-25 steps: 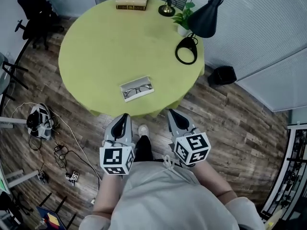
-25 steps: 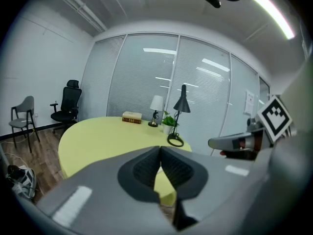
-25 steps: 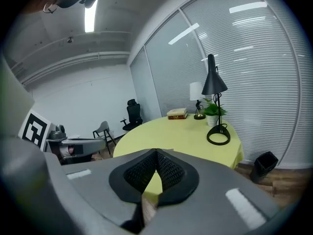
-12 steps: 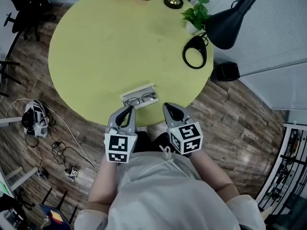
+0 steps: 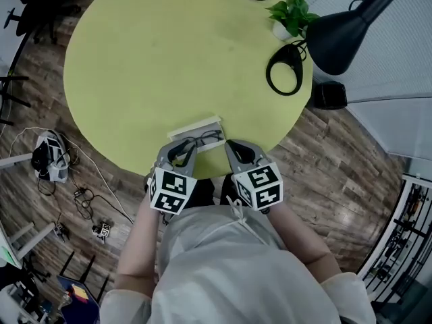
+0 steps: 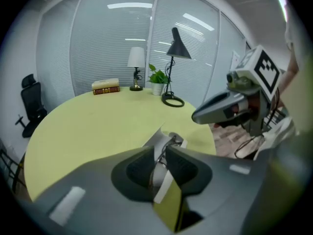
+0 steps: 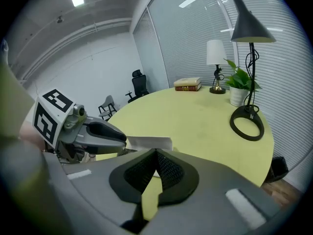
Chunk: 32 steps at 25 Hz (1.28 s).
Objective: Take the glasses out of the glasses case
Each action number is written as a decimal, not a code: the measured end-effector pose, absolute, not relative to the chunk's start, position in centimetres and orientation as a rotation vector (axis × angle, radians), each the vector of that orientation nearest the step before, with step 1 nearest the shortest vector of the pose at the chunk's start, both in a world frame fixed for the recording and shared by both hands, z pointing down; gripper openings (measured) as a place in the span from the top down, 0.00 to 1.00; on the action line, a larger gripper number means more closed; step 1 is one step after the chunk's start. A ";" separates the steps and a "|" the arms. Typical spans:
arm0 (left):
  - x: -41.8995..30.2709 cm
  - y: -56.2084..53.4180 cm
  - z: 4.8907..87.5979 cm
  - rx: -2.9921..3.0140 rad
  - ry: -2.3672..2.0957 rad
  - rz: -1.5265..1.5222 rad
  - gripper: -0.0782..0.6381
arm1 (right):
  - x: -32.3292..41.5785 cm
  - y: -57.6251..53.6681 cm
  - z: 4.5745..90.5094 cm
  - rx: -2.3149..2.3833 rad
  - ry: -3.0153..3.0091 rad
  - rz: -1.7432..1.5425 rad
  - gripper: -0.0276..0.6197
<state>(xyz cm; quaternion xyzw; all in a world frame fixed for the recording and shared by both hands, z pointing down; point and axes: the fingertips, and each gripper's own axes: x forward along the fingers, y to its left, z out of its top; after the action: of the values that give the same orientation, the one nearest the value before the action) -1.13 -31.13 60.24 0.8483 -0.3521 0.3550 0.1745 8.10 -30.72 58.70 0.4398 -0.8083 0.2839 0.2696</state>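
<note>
- Left gripper (image 6: 159,155): how do its jaws stand?
- They are parting, with a narrow gap between them. Part of the open pale rectangular glasses case (image 5: 197,123) shows in that gap. The case lies at the near edge of the round yellow-green table (image 5: 135,59).
- And the right gripper (image 7: 156,156)?
- Its jaws are pressed together on nothing, the tip just beside the case's right end.
- The dark-framed glasses (image 5: 206,139)?
- Lying inside the case. Farther off stand a black desk lamp with a ring base (image 5: 285,73), a small green potted plant (image 5: 291,17) and a brown book (image 6: 105,86).
</note>
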 end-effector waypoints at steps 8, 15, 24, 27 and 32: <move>1.3 -31.7 63.1 2.484 -0.710 1.321 0.70 | 7.7 -31.7 60.2 1.023 -2.205 0.794 0.96; 1.9 -31.7 65.3 2.420 -0.547 1.431 0.71 | 7.1 -32.2 61.3 0.894 -2.217 0.797 0.96; 2.4 -31.9 66.8 2.442 -0.500 1.583 0.83 | 8.5 -32.4 61.7 0.920 -2.207 0.828 0.96; 2.4 -31.9 66.9 2.476 -0.486 1.591 0.85 | 8.9 -32.4 61.6 0.944 -2.208 0.839 0.96; 2.3 -31.7 66.6 2.547 -0.430 1.607 0.87 | 9.2 -32.1 61.1 0.980 -2.212 0.841 0.96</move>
<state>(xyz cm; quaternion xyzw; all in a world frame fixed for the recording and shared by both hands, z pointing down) 2.28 -31.73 66.59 0.8363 -0.1412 0.5275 0.0497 9.17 -32.10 61.08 0.3667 -0.8275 0.3148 0.2859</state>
